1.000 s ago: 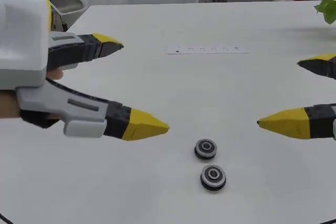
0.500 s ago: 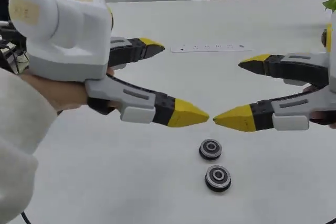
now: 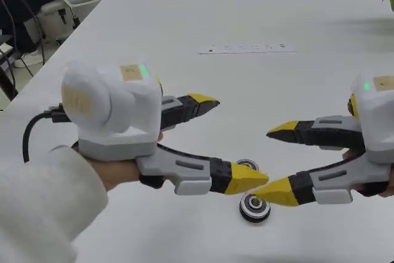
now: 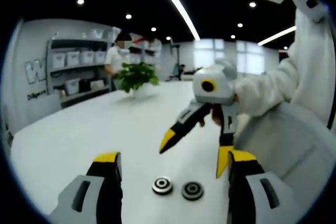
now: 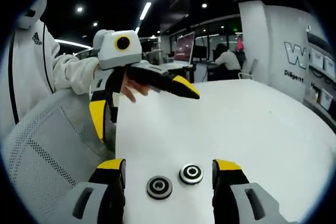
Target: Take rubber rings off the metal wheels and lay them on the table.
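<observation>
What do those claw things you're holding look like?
The left gripper and right gripper match: white-and-grey bodies, each with a small green light, and black fingers ending in pointed yellow tips. A black cable runs from the left one. The person wears a white sleeve.

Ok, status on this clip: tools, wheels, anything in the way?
Left tool open, right tool open, both empty. Near wheel and far wheel on table, dark rings on. Nothing blocking.
</observation>
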`<move>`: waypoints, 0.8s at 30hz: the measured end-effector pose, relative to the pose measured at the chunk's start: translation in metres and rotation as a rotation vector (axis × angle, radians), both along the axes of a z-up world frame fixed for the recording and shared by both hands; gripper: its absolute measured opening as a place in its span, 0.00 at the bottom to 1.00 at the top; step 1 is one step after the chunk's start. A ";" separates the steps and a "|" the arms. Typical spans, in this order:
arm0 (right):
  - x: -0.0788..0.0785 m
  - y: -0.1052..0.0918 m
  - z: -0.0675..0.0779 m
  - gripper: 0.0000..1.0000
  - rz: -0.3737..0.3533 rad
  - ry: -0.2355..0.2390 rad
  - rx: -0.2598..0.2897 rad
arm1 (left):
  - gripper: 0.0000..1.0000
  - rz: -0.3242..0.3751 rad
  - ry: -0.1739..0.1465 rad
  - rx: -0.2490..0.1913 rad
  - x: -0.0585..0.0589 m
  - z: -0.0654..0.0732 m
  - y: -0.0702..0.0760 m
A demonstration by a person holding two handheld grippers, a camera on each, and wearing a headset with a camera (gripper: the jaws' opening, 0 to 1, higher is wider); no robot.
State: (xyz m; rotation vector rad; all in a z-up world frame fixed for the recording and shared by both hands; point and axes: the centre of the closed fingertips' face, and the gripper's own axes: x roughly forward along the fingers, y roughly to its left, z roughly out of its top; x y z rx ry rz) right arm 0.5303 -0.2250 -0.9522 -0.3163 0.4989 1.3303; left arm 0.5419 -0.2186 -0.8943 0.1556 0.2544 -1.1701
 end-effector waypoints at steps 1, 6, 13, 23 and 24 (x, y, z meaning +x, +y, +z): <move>-0.002 -0.001 -0.005 0.64 0.011 0.003 -0.017 | 0.81 -0.024 -0.004 0.005 -0.004 -0.002 -0.003; -0.010 -0.006 -0.025 0.60 0.041 0.035 -0.076 | 0.67 -0.047 -0.026 0.031 -0.005 -0.014 -0.010; -0.013 -0.010 -0.035 0.48 0.044 0.080 -0.081 | 0.52 -0.066 0.031 0.035 -0.007 -0.037 -0.012; -0.015 -0.015 -0.056 0.31 0.051 0.105 -0.142 | 0.37 -0.101 0.067 0.135 -0.015 -0.075 -0.016; -0.015 -0.015 -0.057 0.30 0.049 0.109 -0.146 | 0.35 -0.110 0.074 0.141 -0.016 -0.078 -0.017</move>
